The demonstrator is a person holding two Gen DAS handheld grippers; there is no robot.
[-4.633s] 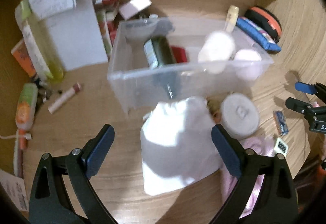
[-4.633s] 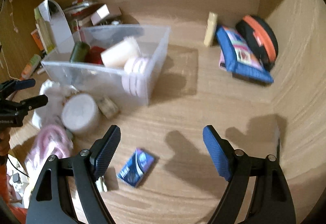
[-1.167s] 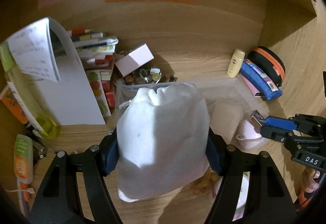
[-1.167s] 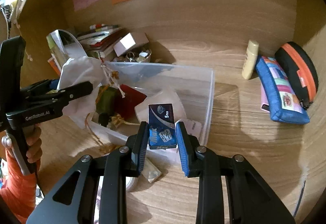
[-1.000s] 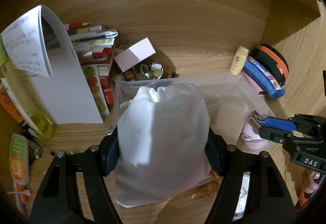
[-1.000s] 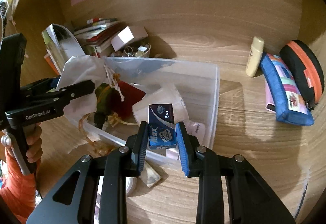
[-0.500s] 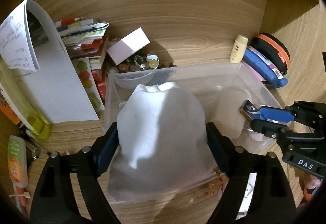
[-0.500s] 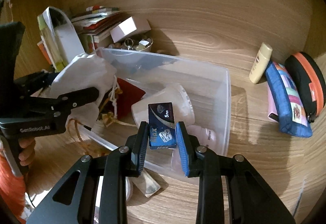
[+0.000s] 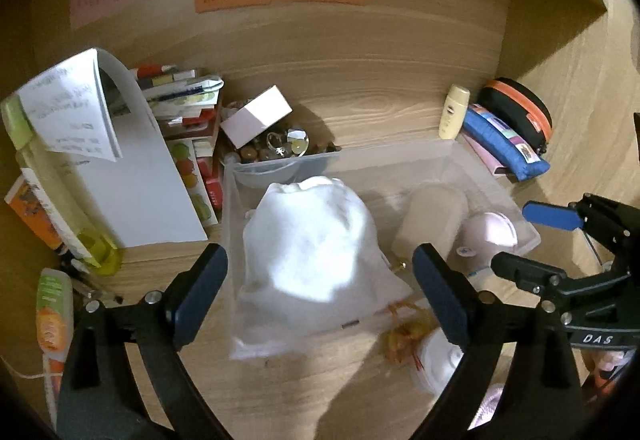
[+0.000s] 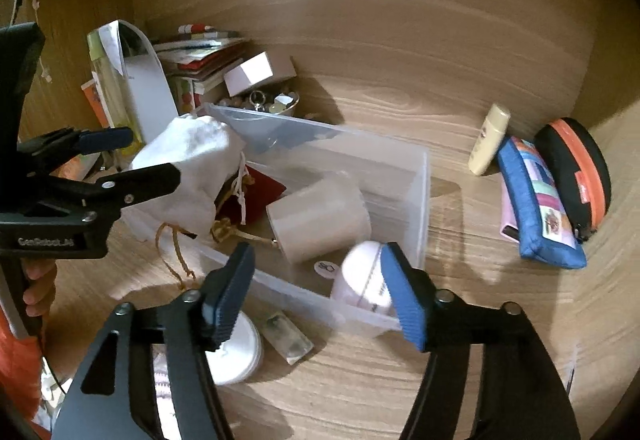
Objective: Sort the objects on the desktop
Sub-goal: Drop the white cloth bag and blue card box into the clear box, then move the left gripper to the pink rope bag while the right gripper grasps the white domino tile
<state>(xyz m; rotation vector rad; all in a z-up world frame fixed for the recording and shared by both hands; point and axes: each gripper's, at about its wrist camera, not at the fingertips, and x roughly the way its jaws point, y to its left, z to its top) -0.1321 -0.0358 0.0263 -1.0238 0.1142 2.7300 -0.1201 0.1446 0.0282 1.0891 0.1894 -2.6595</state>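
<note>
We found the left gripper (image 9: 320,280) jaws opening wide, pads clear of the soft white cloth pouch (image 9: 312,252) lying between them inside the clear plastic bin (image 9: 400,156). The right gripper (image 10: 316,288) jaws were opening too, w/ nothing gripped; a round pale-pink case (image 10: 362,276) sat just behind its right pad, in the bin's near corner. Mid-bin lay a frosted cylindrical cup (image 10: 320,218) on its side. Farther back: cream bottle (image 10: 490,144), blue fabric pouch (image 10: 540,200), rigid oval black/orange zip case (image 10: 576,164) along the woodgrain wall.
</note>
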